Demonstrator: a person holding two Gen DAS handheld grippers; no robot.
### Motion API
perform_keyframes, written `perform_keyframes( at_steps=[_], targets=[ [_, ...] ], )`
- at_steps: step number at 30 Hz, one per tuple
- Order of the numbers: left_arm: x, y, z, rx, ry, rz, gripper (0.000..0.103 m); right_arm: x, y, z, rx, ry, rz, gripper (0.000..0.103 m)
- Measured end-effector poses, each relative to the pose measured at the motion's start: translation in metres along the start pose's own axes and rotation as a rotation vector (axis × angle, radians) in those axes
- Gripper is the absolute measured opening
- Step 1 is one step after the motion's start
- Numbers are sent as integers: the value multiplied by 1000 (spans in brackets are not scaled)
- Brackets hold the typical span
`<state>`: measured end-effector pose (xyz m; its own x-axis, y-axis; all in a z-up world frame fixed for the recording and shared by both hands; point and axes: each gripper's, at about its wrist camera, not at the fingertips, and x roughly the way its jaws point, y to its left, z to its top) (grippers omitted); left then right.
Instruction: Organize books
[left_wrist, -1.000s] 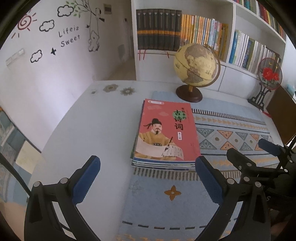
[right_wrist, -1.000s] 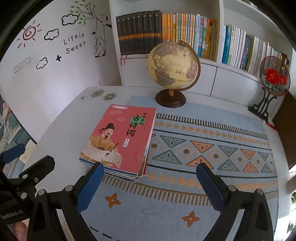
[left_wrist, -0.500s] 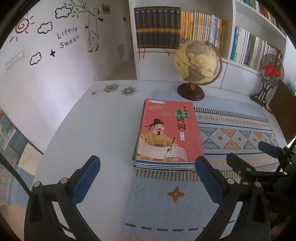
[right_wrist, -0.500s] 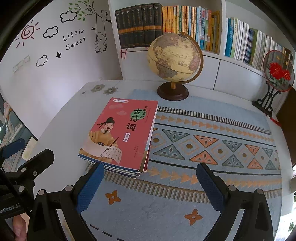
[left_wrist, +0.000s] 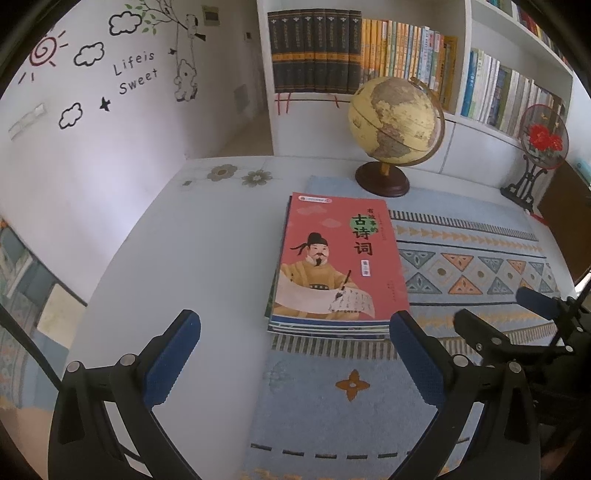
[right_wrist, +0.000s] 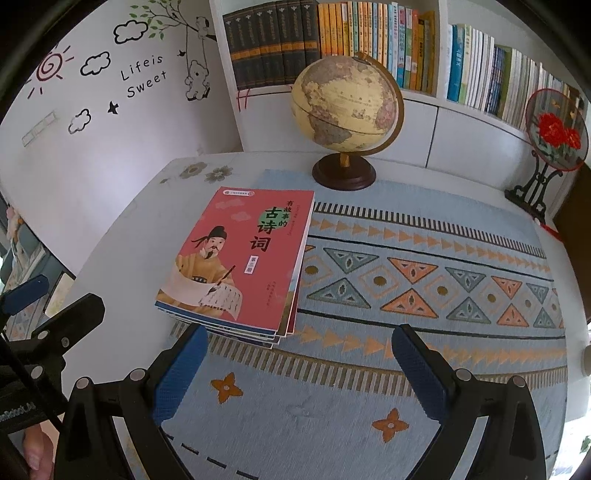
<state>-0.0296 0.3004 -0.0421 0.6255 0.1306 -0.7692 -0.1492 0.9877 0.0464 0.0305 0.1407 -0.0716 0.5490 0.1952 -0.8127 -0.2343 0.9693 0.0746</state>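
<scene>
A stack of several thin books (left_wrist: 338, 264) with a red cover showing a man in yellow robes lies flat on the white table, half on the blue patterned mat. It also shows in the right wrist view (right_wrist: 242, 260). My left gripper (left_wrist: 295, 347) is open and empty, just short of the stack's near edge. My right gripper (right_wrist: 299, 360) is open and empty, near the stack's lower right corner. The right gripper shows at the right edge of the left wrist view (left_wrist: 517, 321), and the left gripper at the left edge of the right wrist view (right_wrist: 44, 314).
A globe (left_wrist: 395, 122) on a dark wooden base stands behind the stack. A round red-flower ornament (left_wrist: 543, 136) on a black stand is at the back right. A white bookshelf (right_wrist: 369, 48) full of books lines the far wall. The mat (right_wrist: 424, 280) covers the table's right part.
Both grippers have edged forward toward the stack and tilted slightly down. The books have not moved. Both stay open.
</scene>
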Motion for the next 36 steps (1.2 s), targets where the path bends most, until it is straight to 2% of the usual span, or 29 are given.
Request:
perform_keyframes(
  at_steps=[5, 30, 32, 36],
  targets=[
    [2, -2, -1, 6, 9, 11, 102, -1, -1, -3, 7, 4, -8, 99],
    [18, 0, -2, 20, 54, -54, 102, 7, 0, -5, 39, 21, -34, 99],
    [17, 1, -2, 15, 41, -53, 102, 7, 1, -5, 37, 24, -35, 99],
    [7, 3, -2, 30, -59, 15, 102, 9, 3, -5, 33, 27, -36, 99]
  ],
)
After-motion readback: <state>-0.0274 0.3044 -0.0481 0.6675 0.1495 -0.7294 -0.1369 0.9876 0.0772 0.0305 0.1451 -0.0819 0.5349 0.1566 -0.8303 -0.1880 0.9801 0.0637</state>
